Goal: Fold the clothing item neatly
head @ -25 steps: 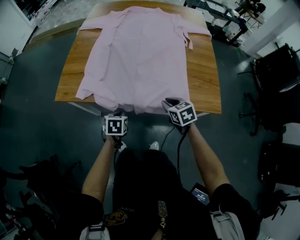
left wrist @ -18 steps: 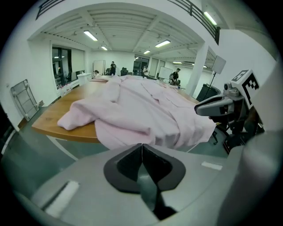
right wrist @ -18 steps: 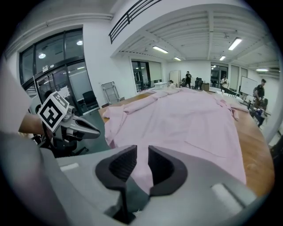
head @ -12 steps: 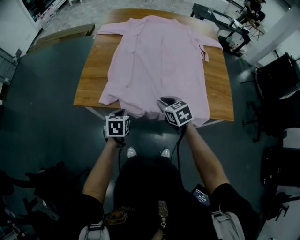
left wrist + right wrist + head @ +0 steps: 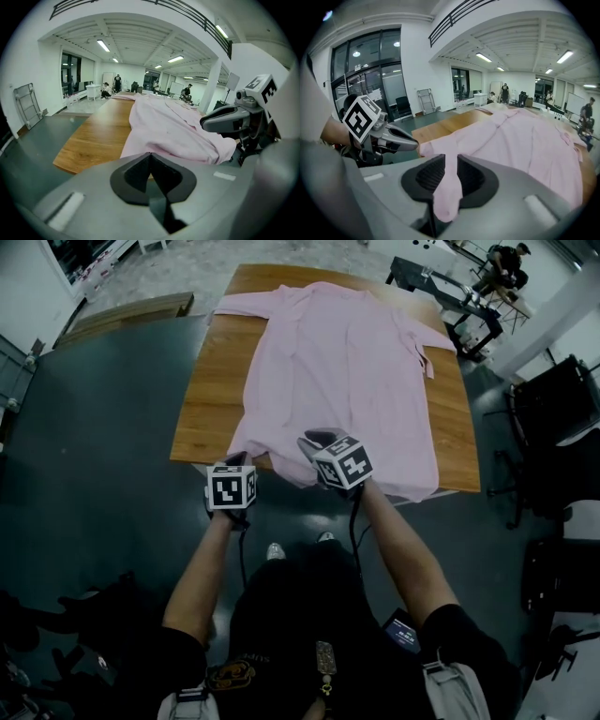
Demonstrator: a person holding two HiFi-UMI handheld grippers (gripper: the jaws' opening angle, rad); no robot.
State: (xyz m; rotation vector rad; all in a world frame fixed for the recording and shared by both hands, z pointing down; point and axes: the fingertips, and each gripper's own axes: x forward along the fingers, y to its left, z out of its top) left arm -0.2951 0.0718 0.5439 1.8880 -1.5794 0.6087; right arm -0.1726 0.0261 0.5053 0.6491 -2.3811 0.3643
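Observation:
A pink shirt (image 5: 347,371) lies spread on the wooden table (image 5: 211,399), collar at the far end and hem at the near edge. My right gripper (image 5: 314,439) is over the hem's middle, shut on a pinched fold of the pink cloth (image 5: 449,187), which runs down between its pads. My left gripper (image 5: 238,458) hovers at the table's near edge by the shirt's near left corner. Its jaws (image 5: 149,154) are shut and I see no cloth between them. The shirt begins just beyond their tips. Each gripper shows in the other's view: right gripper (image 5: 220,123), left gripper (image 5: 412,143).
Dark floor surrounds the table. Black office chairs (image 5: 553,399) stand to the right and a black frame (image 5: 450,292) sits beyond the far right corner. A folded stand (image 5: 28,105) leans on the left wall. People stand far off in the hall.
In the head view the table and shirt have slid right and nearer as both grippers travelled left along the near edge. The right gripper kept the hem. The left gripper reached the shirt's left corner.

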